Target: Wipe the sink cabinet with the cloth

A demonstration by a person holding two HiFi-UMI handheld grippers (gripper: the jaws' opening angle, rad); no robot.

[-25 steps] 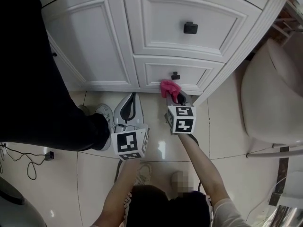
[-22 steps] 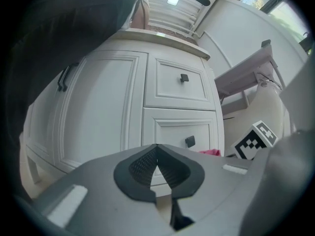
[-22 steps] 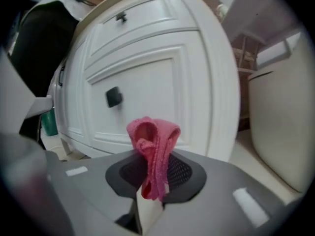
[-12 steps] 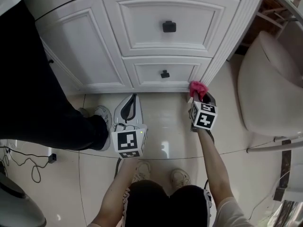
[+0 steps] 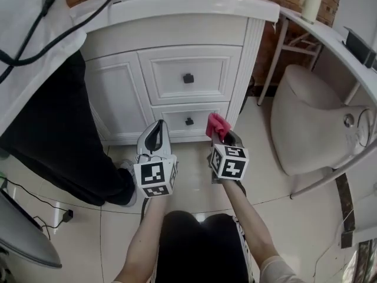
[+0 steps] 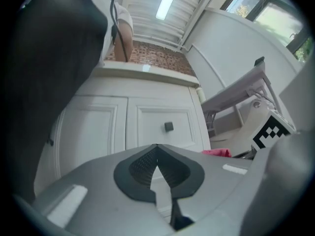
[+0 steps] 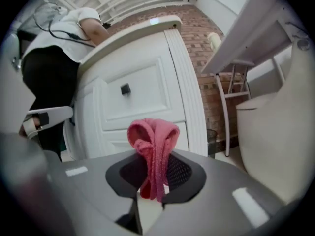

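The white sink cabinet (image 5: 177, 69) stands ahead, with two drawers, each with a black knob, and a door at its left. My right gripper (image 5: 219, 130) is shut on a pink cloth (image 5: 216, 124) and hangs a little off the cabinet's lower right corner, apart from it. The right gripper view shows the pink cloth (image 7: 153, 149) bunched and sticking up between the jaws, the cabinet (image 7: 142, 92) behind it. My left gripper (image 5: 156, 131) is shut and empty, pointing at the cabinet base. The left gripper (image 6: 157, 151) view shows the cabinet (image 6: 147, 124) front.
A person in dark trousers (image 5: 53, 128) stands close at the cabinet's left, one shoe (image 5: 126, 175) near my left gripper. A white toilet (image 5: 312, 122) sits at the right. A cable (image 5: 35, 202) lies on the tiled floor at the left.
The right gripper with the cloth slid right along the cabinet's bottom edge, then drew back from it. The head view has tilted up, showing more of the cabinet and countertop.
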